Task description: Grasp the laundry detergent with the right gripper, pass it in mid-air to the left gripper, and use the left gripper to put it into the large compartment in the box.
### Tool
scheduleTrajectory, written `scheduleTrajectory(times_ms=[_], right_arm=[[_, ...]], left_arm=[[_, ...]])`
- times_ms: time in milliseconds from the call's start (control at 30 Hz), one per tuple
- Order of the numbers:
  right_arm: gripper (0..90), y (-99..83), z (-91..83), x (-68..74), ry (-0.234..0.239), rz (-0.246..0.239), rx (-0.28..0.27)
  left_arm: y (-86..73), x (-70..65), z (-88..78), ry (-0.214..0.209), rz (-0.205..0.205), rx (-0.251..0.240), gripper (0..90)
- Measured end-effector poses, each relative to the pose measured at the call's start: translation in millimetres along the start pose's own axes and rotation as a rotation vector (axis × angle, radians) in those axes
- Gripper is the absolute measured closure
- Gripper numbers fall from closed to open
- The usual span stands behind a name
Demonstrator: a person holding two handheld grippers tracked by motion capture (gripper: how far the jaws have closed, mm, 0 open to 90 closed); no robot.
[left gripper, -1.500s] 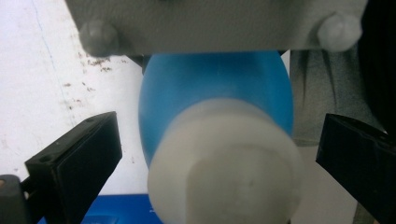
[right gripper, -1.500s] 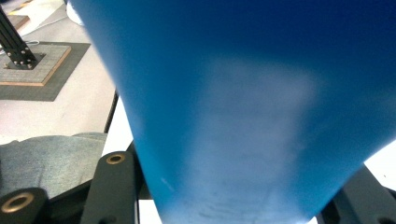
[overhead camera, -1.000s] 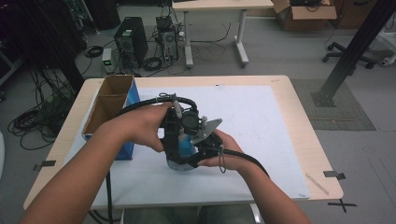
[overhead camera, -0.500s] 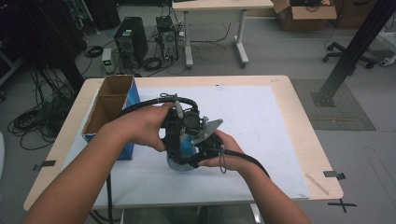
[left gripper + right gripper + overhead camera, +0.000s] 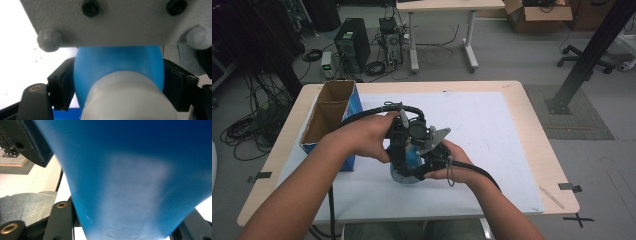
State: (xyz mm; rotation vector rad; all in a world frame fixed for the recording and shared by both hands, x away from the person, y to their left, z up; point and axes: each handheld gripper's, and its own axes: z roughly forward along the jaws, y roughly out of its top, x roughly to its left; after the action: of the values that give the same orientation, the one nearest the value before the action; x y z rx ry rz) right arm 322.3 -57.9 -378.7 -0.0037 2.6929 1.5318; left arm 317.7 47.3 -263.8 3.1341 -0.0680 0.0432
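White sheeting covers the wooden table (image 5: pixel 532 125), with an open cardboard box (image 5: pixel 329 112) at its left. Over the middle, the right gripper (image 5: pixel 424 167) clamps a blue plastic bottle (image 5: pixel 117 65) steady — likely so its white ribbed cap (image 5: pixel 130 97) can be worked. The left gripper's (image 5: pixel 399 142) jaws have just been closing around that cap, apparently gripping it.

Blue bottle (image 5: pixel 130 170): close to the lens, blurred, with a pale patch on its side. Black jaws rise at the bottom on either side of it. White worktop (image 5: pixel 32 180) lies behind at left.
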Motion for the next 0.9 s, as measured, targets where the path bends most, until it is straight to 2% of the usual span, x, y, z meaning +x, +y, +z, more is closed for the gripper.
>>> scheduleTrajectory(times_ms=[533, 667, 767, 900], right_arm=[[45.2, 0.6, 1.1, 0.7, 0.000, 0.001, -0.001], [45.2, 0.7, 0.7, 1.2, 0.000, 0.000, -0.002], [45.2, 0.5, 0.5, 1.4, 0.002, -0.002, -0.006], [45.2, -0.2, -0.8, 1.6, -0.010, -0.002, -0.009]], left_arm=[[-1.1, 0.0, 4.1, -0.001, 0.000, 0.005, 32.1], [-1.6, 0.7, 3.7, -0.003, -0.001, 0.003, 37.4], [-1.3, 0.2, 3.7, -0.002, -0.003, -0.004, 37.9], [0.2, -0.9, 3.3, 0.011, 0.006, 0.012, 38.4]])
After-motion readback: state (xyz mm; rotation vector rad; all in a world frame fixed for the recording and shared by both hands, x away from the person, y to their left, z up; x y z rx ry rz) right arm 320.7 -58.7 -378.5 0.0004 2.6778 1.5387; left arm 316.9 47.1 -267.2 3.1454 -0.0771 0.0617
